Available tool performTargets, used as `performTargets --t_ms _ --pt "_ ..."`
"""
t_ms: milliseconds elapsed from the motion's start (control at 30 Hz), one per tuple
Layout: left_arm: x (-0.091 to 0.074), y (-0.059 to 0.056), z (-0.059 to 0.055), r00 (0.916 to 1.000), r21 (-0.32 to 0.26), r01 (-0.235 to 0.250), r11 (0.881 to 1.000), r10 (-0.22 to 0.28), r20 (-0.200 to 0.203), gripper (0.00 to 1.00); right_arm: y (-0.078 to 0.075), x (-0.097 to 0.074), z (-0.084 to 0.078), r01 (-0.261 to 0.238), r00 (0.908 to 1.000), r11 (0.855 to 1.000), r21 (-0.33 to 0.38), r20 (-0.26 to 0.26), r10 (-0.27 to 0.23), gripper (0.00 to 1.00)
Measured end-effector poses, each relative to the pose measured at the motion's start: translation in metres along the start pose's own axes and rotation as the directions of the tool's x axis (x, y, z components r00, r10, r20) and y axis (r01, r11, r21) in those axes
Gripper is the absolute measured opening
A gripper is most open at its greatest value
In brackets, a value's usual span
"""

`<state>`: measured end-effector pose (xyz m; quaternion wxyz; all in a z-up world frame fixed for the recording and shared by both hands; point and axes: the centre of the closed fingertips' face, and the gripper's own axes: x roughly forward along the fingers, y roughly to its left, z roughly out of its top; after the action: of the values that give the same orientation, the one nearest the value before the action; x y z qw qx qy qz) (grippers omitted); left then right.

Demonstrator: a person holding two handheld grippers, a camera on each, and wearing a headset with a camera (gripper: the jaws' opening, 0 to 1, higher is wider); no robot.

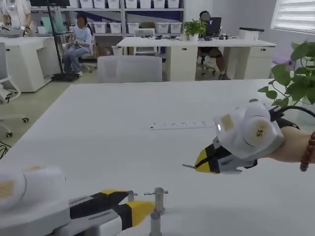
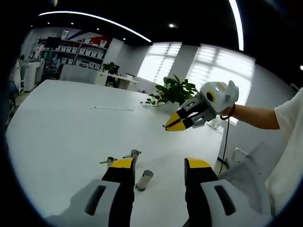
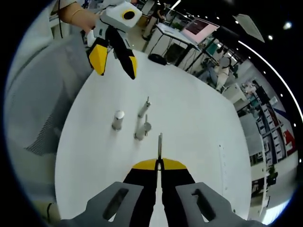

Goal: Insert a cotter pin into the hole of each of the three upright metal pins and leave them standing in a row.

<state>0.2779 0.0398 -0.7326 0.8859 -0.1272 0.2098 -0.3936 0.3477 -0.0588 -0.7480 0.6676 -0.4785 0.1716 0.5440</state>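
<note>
Head view: cotter pin (image 1: 187,166) in tongs (image 1: 199,164)

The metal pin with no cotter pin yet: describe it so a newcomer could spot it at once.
On the white table, look just ahead of the open left gripper. Three upright metal pins stand there, and the bare pin is the nearest to that gripper. Its two neighbours each have a thin cotter pin across the top; its top is plain.

An open-plan office: shelves of white storage bins (image 1: 162,27) across the frame's top, a seated person (image 1: 78,42) at upper left, white desks (image 1: 197,42), window blinds (image 1: 294,14) at upper right.
</note>
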Motion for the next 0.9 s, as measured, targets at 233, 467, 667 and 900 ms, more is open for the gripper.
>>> performTargets --t_ms 233,467,667,900 --pt "0.009 -0.007 -0.001 0.9994 -0.017 0.031 0.999 -0.031 -0.014 0.33 0.018 -0.001 0.017 0.003 0.9996 1.0 -0.007 0.029 -0.002 0.03" --pt "0.017 -0.01 -0.003 0.9985 -0.084 0.053 0.995 -0.054 -0.013 0.29 0.035 -0.001 0.03 -0.003 0.9986 1.0 -0.025 0.052 0.004 0.03" --pt "0.023 -0.013 -0.006 0.9965 -0.154 0.077 0.985 -0.081 -0.02 0.25 0.048 0.002 0.037 -0.019 0.998 0.999 -0.046 0.06 0.022 0.03" --pt "0.029 -0.017 -0.011 0.9946 -0.218 0.088 0.972 -0.098 -0.036 0.2 0.058 0.004 0.043 -0.031 0.9974 0.996 -0.078 0.063 0.036 0.03"
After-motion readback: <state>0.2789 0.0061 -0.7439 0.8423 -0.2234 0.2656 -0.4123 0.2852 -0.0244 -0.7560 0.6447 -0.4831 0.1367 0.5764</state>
